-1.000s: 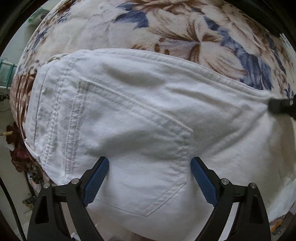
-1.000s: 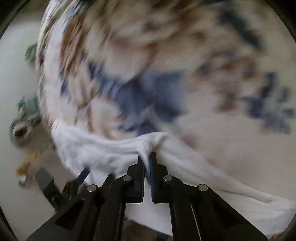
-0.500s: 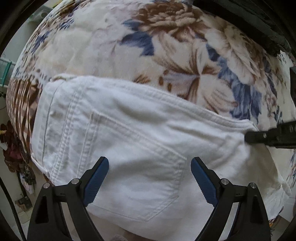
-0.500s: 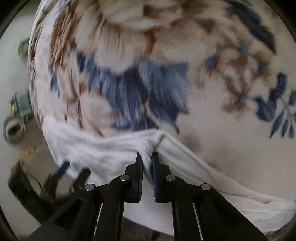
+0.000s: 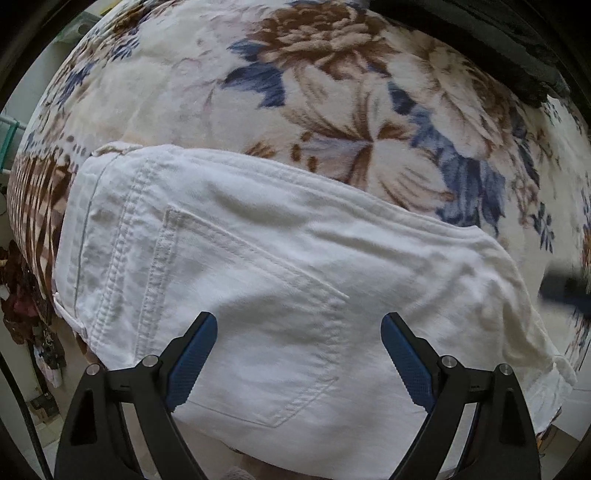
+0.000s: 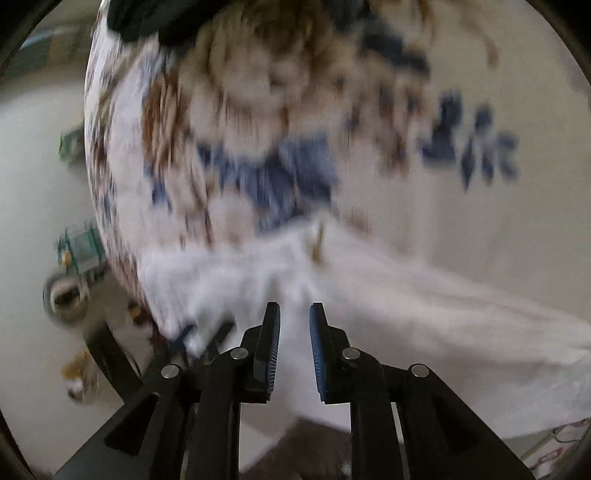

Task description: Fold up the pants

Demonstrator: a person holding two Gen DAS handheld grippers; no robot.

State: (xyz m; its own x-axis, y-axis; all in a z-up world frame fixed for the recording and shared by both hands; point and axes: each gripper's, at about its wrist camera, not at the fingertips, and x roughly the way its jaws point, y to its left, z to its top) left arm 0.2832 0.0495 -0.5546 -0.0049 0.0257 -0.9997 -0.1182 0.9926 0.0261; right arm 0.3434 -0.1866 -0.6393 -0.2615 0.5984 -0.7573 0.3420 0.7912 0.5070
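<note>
White pants [image 5: 258, 258] lie folded on the flowered blanket [image 5: 332, 92], back pocket [image 5: 266, 325] up and waistband to the left. My left gripper [image 5: 299, 325] hangs wide open just above the pocket, its blue pads clear of the cloth. A dark blur at the pants' right edge is my right gripper [image 5: 565, 291]. In the blurred right wrist view, that gripper [image 6: 294, 314] is opening, its jaws a small gap apart. The white pants [image 6: 406, 302] lie beyond and below it, with no cloth pinched between the pads.
The blanket [image 6: 258, 110] covers a bed whose edge drops to the floor on the left. A metal bowl [image 6: 64, 299], a green rack [image 6: 79, 243] and small clutter sit on that floor. Dark fabric [image 5: 480, 29] lies at the far top right.
My right gripper has let go of the pinched fold of the pants and drawn back and up. My left gripper has risen above the pocket, still wide open.
</note>
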